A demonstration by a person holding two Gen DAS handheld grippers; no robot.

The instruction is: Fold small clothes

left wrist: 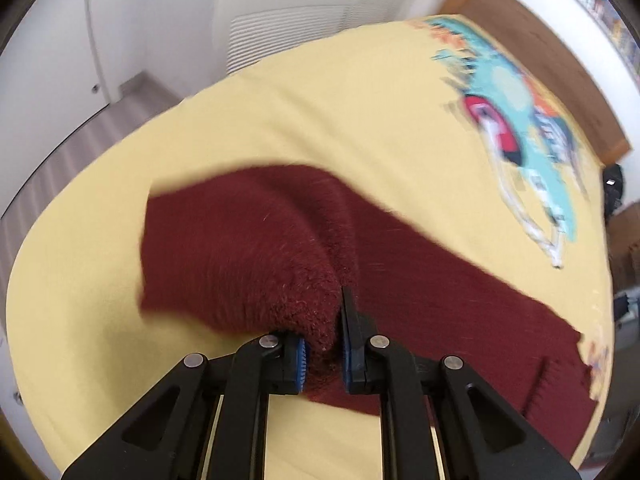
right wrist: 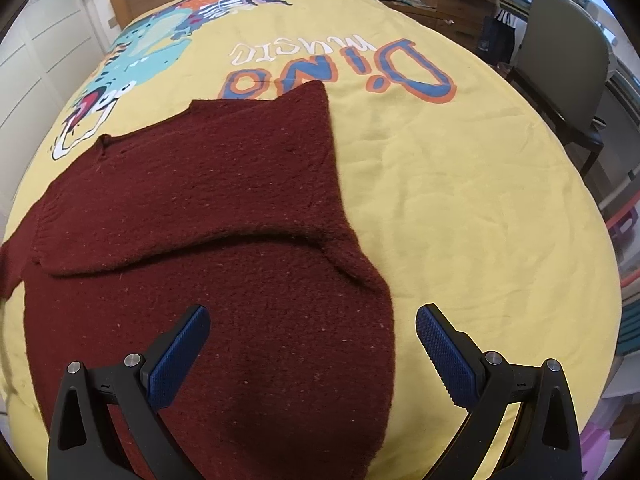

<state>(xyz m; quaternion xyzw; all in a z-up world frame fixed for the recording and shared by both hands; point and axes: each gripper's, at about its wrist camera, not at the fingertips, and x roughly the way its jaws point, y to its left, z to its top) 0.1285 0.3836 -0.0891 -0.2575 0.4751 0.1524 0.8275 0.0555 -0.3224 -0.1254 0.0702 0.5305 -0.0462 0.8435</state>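
Maroon sweater (left wrist: 248, 248) lay on a yellow bedspread (left wrist: 280, 112) in the left wrist view, a bunched fold of it clamped between the pads of the left claw (left wrist: 324, 356) at the near edge. Right wrist view: the right claw (right wrist: 312, 344) hung with its fingers apart above the sweater's near right part; a grey chair (right wrist: 568, 64) stood far right.

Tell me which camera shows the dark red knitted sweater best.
The right wrist view: the dark red knitted sweater lies sharp and nearly whole on the yellow printed bedspread, one part folded across it. The left wrist view is blurred and shows only a bunched portion clamped in the left gripper.
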